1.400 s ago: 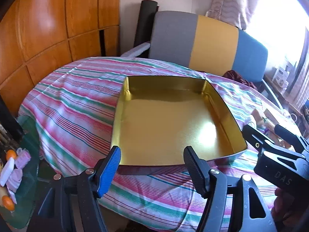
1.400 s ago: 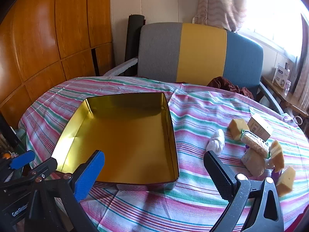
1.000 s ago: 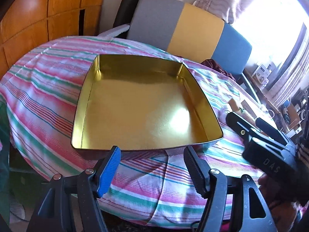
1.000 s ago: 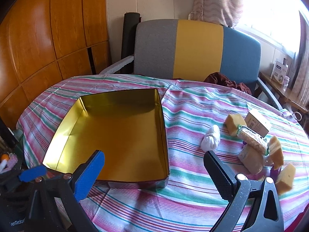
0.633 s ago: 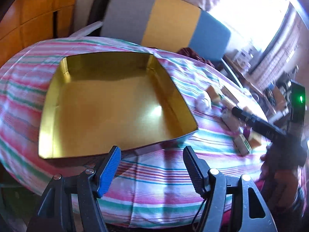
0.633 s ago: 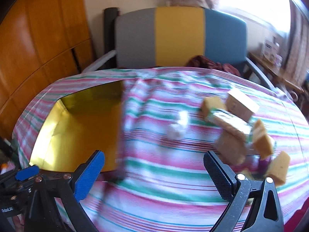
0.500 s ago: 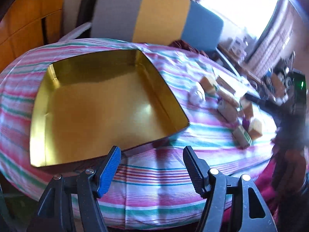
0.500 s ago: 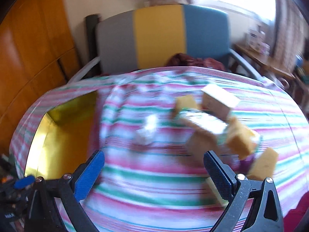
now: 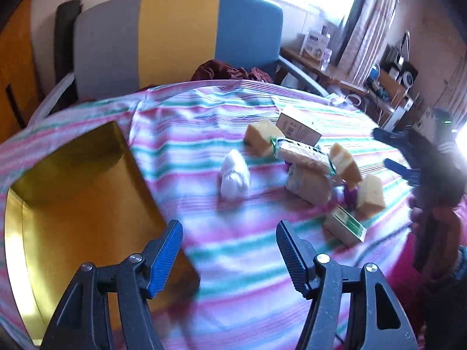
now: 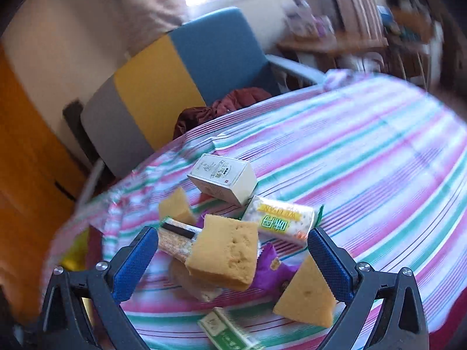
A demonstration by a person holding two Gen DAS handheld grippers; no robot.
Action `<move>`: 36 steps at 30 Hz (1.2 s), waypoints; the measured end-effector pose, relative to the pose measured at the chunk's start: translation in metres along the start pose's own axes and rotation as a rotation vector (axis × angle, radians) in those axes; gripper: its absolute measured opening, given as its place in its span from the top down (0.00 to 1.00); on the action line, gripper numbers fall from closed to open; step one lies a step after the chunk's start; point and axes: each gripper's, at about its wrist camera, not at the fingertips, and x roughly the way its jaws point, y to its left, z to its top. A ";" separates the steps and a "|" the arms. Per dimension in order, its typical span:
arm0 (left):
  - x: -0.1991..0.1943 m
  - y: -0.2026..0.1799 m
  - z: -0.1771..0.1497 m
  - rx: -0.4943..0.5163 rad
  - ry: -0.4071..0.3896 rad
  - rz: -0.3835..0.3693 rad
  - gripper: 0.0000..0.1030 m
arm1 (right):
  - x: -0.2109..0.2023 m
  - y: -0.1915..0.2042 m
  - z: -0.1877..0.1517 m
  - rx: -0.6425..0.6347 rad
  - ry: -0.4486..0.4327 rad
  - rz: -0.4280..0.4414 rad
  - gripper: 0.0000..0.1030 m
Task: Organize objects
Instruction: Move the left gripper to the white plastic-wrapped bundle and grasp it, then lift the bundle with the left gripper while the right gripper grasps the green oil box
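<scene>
The table, under its striped cloth, carries a gold tin on the left and a loose pile of items well to its right. The right gripper hangs wide over that pile, holding nothing, with a sponge block between its jaws' line of sight. The left gripper is also wide and holds nothing, near the tin's right wall.

The risk, as I judge it, lies in the pile: the block leans on a wrapped bar and a purple packet, so closing on it could drag or topple its neighbours, or pinch two things at once. The frames are blurred, which hints at speed; a hasty descent could miss.

The left view alone shows the tin whole and a white bundle between tin and pile. The right view alone shows the white box and the printing on its label, and the green packet close to.
</scene>
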 end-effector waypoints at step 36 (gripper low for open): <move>0.027 -0.027 -0.014 -0.001 0.034 -0.043 0.69 | 0.016 0.032 -0.023 -0.160 0.198 0.147 0.07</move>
